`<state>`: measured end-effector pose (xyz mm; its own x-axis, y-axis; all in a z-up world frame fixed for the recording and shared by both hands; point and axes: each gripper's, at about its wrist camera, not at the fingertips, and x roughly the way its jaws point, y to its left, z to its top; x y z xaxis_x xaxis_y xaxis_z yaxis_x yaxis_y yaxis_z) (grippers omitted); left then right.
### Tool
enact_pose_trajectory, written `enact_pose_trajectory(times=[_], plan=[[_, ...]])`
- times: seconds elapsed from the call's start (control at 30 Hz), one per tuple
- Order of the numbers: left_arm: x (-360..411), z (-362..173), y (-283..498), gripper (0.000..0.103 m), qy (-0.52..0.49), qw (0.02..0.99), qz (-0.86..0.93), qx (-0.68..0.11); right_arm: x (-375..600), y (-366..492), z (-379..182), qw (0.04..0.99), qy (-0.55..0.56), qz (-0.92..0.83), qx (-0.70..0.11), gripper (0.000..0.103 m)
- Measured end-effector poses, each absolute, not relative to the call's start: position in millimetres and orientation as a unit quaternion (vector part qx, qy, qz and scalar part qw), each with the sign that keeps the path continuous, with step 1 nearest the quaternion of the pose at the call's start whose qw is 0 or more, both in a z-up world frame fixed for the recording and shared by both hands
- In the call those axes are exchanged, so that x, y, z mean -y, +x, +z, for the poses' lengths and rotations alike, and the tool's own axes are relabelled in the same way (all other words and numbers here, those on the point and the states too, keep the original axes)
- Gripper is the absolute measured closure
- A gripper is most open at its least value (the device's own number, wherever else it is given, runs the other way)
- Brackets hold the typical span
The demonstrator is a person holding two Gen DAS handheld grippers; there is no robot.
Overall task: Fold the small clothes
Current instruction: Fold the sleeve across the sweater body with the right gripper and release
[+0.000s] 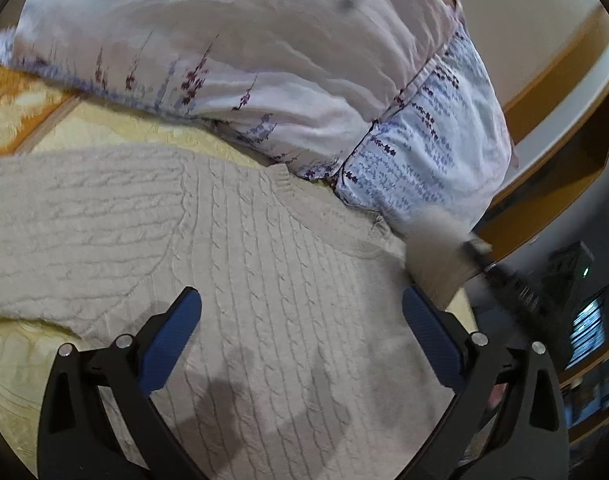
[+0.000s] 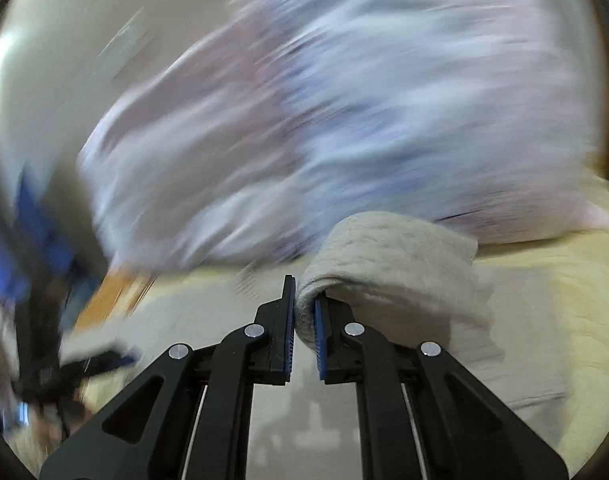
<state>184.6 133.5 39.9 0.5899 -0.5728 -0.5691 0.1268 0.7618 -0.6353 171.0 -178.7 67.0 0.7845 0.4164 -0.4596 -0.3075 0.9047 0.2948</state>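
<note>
A beige cable-knit sweater (image 1: 232,240) lies spread on a yellow bedspread (image 1: 20,364). My left gripper (image 1: 302,308) is open and empty just above the sweater's body. My right gripper (image 2: 304,300) is shut on a fold of the sweater (image 2: 388,256) and lifts it off the bed. In the left wrist view the right gripper (image 1: 480,256) shows blurred at the sweater's right edge, with a lifted bunch of knit. The right wrist view is motion-blurred.
A large floral pink and blue pillow (image 1: 264,52) lies right behind the sweater; it also fills the right wrist view (image 2: 344,112). A wooden headboard or shelf (image 1: 564,128) stands at the right. The bed's right edge drops to dark clutter (image 1: 584,320).
</note>
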Motion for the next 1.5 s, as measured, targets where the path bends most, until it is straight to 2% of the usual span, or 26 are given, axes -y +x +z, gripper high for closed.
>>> enact_pose_trajectory(times=[0.03,0.1,0.13,0.17,0.33,0.43,0.6,0.83,1.03,1.1,1.17,1.2,1.23,1.3,1.43,1.5], plan=[[-134.2,37.8,185.4,0.005,-0.284,0.844,-0.207,-0.406,150.7,175.6,56.1,0.924,0.077,0.227,-0.297,0.088],[-136.5,33.4,186.7,0.009,-0.297,0.836,-0.206,-0.413,121.7,179.4,36.9,0.900,0.061,0.270,-0.337,0.074],[-136.4,31.1,188.0,0.010,-0.300,0.833,-0.204,-0.418,111.1,179.5,26.6,0.889,0.055,0.281,-0.357,0.062],[-135.4,29.4,189.1,0.010,-0.300,0.831,-0.203,-0.423,107.0,176.7,21.0,0.886,0.051,0.288,-0.360,0.055],[-129.2,22.6,196.8,0.012,-0.298,0.824,-0.199,-0.439,92.9,166.4,22.3,0.884,0.026,0.305,-0.353,0.055],[-131.6,16.9,199.6,0.019,-0.310,0.815,-0.187,-0.453,107.6,162.7,26.7,0.882,0.055,0.297,-0.362,0.055],[-132.3,8.8,208.1,0.030,-0.311,0.805,-0.178,-0.473,201.4,169.2,-5.3,0.833,0.267,0.255,-0.411,0.055],[-126.7,5.0,228.4,0.046,-0.300,0.801,-0.168,-0.491,315.4,151.0,-41.4,0.823,0.407,0.096,-0.385,0.055],[-121.0,1.1,241.2,0.066,-0.292,0.800,-0.163,-0.499,346.6,155.5,-60.0,0.808,0.470,0.074,-0.347,0.058],[-119.5,-1.2,244.6,0.082,-0.290,0.798,-0.160,-0.503,346.6,158.2,-60.7,0.809,0.473,0.071,-0.341,0.061],[-117.1,-4.3,248.0,0.092,-0.290,0.795,-0.167,-0.507,353.6,155.6,-58.6,0.810,0.478,0.068,-0.333,0.070],[-115.6,-5.4,249.9,0.094,-0.288,0.795,-0.168,-0.507,355.6,156.3,-59.4,0.810,0.480,0.065,-0.329,0.073],[-114.1,-4.5,251.3,0.095,-0.283,0.798,-0.167,-0.505,358.8,157.9,-61.1,0.810,0.484,0.062,-0.326,0.083],[-111.6,1.6,256.1,0.097,-0.272,0.808,-0.170,-0.495,361.8,160.4,-62.3,0.811,0.484,0.060,-0.322,0.091],[-111.3,20.2,264.5,0.097,-0.258,0.831,-0.176,-0.461,361.9,144.7,-50.0,0.840,0.473,0.050,-0.261,0.094],[-110.6,20.8,270.4,0.097,-0.240,0.840,-0.163,-0.459,366.1,134.9,-53.2,0.846,0.466,0.033,-0.257,0.094]])
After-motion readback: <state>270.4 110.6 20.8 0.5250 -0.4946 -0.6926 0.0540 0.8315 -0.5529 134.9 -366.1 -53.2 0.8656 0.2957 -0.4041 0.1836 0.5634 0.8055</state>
